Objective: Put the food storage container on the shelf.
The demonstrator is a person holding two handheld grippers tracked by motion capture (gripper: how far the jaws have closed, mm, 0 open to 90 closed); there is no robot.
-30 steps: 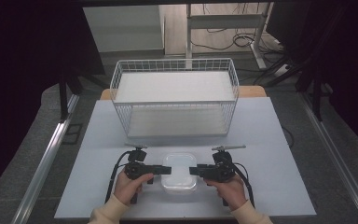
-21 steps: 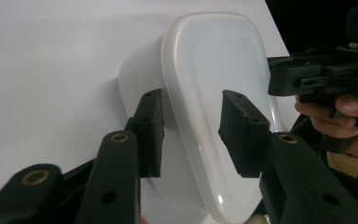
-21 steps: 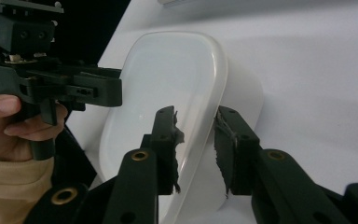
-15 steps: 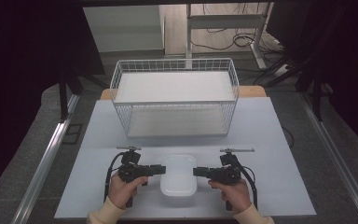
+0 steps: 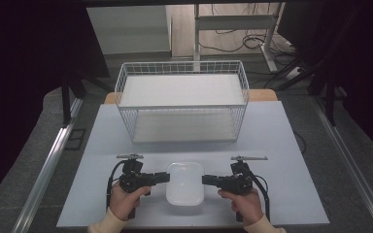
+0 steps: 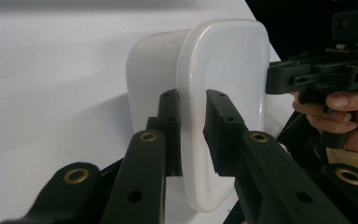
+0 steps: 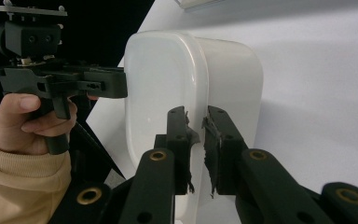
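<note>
A white lidded plastic container lies near the table's front edge between my two grippers. My left gripper comes in from its left side. In the left gripper view the jaws are closed on the container's rim, one jaw under the lip and one on the lid. My right gripper holds the opposite side. In the right gripper view its jaws pinch the rim of the container, and the pads look torn.
A white wire basket with a flat white floor stands at the back middle of the pale table. Dark floor, metal rails and cables surround the table. A hand in a cream sleeve holds the left gripper.
Both hands have drawn slightly outward and toward the table's front edge, so the jaw tips now sit at the container's side edges instead of over it. The container has shifted a little nearer.
</note>
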